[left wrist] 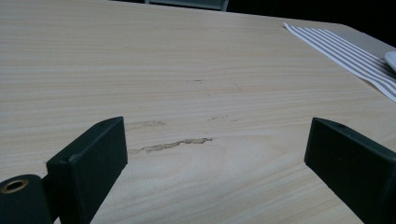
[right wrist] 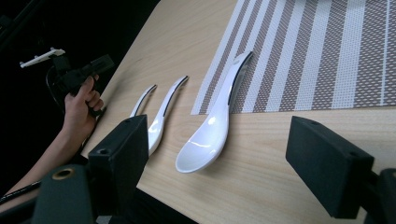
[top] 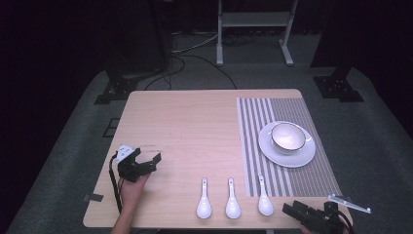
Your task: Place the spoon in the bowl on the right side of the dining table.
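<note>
Spoons are being laid out in a row along the near edge of a pale wooden desk [top: 185, 122], handles pointing away from the person, as two hand-held tools are being kept low at either side. Nearest the camera, the right tool [top: 298, 210] is being held at the desk's near right corner with its jaws spread apart and empty; in the right gripper view the closest spoon [right wrist: 212, 126] is being framed between those jaws, bowl toward the tool and handle tip resting on the edge of the striped placemat [top: 287, 146]. Its long axis is running roughly in line with the tool's reach, so the bowl end is judged the nearer point for any grasp, and the right hand the nearer hand. Just beside it to the left, the middle spoon [top: 232, 200] and the left spoon [top: 204, 200] are being left on bare wood. Farther left, the left tool [top: 146, 162] is being held apart from the spoons, jaws likewise open on nothing. Farther back, a white bowl [top: 288, 136] is being carried on a white plate [top: 287, 157] on the placemat.
</note>
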